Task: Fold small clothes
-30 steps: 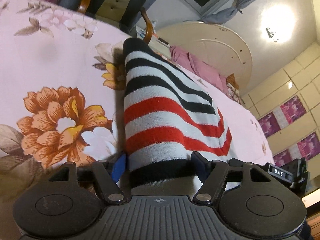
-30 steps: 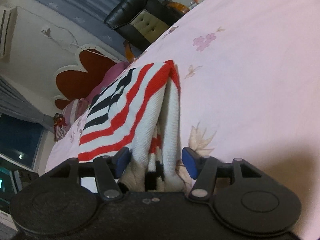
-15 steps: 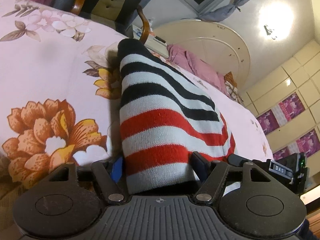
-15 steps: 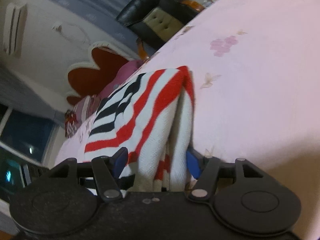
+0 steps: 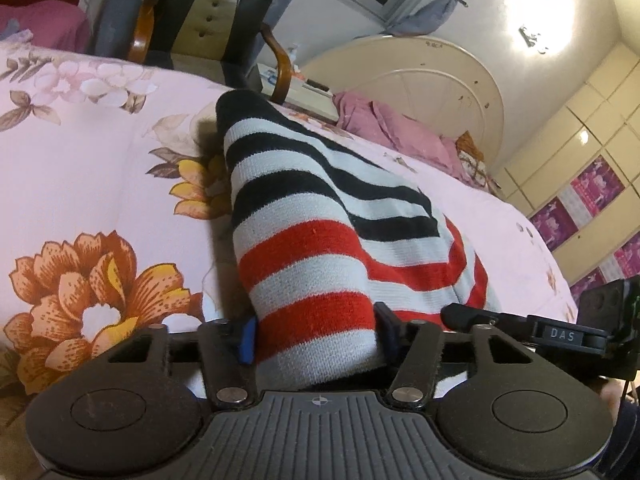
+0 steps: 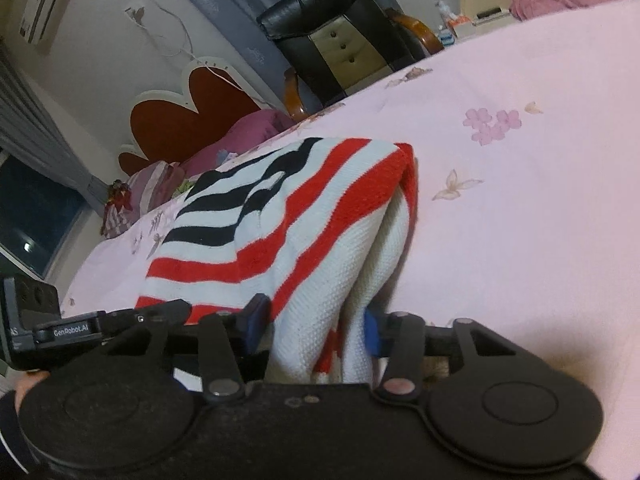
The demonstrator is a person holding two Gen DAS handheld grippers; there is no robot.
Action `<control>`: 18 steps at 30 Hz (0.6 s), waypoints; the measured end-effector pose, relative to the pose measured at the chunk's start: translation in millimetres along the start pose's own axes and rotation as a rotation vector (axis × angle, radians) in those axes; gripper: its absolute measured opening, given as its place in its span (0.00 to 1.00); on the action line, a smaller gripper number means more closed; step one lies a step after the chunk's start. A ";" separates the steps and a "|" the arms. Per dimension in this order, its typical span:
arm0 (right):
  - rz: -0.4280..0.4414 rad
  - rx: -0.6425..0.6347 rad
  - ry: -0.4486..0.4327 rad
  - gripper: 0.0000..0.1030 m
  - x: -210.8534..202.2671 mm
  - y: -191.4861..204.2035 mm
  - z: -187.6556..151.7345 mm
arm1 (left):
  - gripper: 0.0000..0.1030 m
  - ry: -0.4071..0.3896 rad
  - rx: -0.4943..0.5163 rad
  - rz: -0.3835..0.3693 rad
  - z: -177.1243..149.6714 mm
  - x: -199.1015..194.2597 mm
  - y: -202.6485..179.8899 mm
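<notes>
A small knitted garment with red, white and black stripes (image 5: 320,240) lies doubled over on the pink floral bedsheet (image 5: 80,168). My left gripper (image 5: 316,336) is shut on one edge of the garment, which bunches between the blue pads. My right gripper (image 6: 316,324) is shut on another edge of the striped garment (image 6: 280,216), with folded layers between its pads. The garment's far end rests on the bed. Each view shows the other gripper beside it, close by.
A black and tan armchair (image 5: 216,20) stands beyond the bed's far edge. Pink bedding (image 5: 392,128) is heaped near a cream round headboard (image 5: 420,80). A red heart-shaped headboard (image 6: 192,120) and pillows show in the right wrist view. Open sheet (image 6: 540,200) lies to the right.
Both grippers have moved forward over the bed with the garment held. The fold has advanced and more of the garment lies between the pads. The grippers have come closer together.
</notes>
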State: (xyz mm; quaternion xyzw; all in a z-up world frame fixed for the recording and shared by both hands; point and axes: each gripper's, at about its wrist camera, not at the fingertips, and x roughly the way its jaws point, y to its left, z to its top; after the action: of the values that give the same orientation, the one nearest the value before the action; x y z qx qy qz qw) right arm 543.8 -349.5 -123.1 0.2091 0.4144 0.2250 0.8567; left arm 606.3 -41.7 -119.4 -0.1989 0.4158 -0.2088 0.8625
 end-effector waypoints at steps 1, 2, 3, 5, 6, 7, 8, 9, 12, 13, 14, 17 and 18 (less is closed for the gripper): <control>-0.007 -0.009 -0.007 0.39 -2.2 2.9 -0.5 | 0.50 -0.003 0.005 0.004 -0.1 -1.9 -2.0; -0.012 -0.019 -0.015 0.36 -3.8 6.1 -1.0 | 0.49 -0.006 0.013 0.010 0.0 -3.9 -4.4; -0.019 -0.028 -0.023 0.34 -4.2 10.1 -2.1 | 0.48 -0.010 0.022 0.015 0.1 -6.1 -6.9; -0.027 -0.047 -0.038 0.32 -8.9 17.0 -2.9 | 0.47 -0.018 0.044 0.020 0.6 -12.0 -12.4; -0.027 -0.058 -0.047 0.31 -13.1 21.3 -3.5 | 0.47 -0.022 0.053 0.019 1.2 -14.9 -15.4; -0.027 -0.071 -0.054 0.30 -16.2 26.2 -3.8 | 0.46 -0.027 0.061 0.016 1.8 -18.6 -18.6; -0.025 -0.083 -0.059 0.30 -20.3 27.1 -4.0 | 0.46 -0.031 0.073 0.010 2.3 -23.4 -22.1; -0.024 -0.093 -0.064 0.30 -23.2 31.1 -4.5 | 0.46 -0.034 0.082 0.004 2.3 -27.7 -25.1; -0.028 -0.123 -0.075 0.29 -32.5 42.6 -7.7 | 0.45 -0.041 0.108 -0.012 0.3 -42.3 -32.7; -0.029 -0.133 -0.078 0.29 -35.7 47.1 -9.5 | 0.45 -0.046 0.114 -0.016 -1.5 -48.5 -33.3; -0.032 -0.143 -0.081 0.29 -38.0 51.5 -11.3 | 0.45 -0.052 0.118 -0.020 -3.4 -55.7 -33.5; -0.031 -0.163 -0.098 0.29 -47.1 66.9 -19.2 | 0.45 -0.071 0.120 -0.039 -10.6 -79.9 -27.8; -0.029 -0.168 -0.104 0.29 -49.6 73.1 -22.0 | 0.45 -0.076 0.119 -0.045 -13.1 -87.8 -25.0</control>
State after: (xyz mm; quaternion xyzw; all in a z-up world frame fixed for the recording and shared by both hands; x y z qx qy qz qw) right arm 483.1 -314.2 -65.3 0.1419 0.3519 0.2355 0.8947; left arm 541.1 -18.7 -58.4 -0.1643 0.3649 -0.2448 0.8831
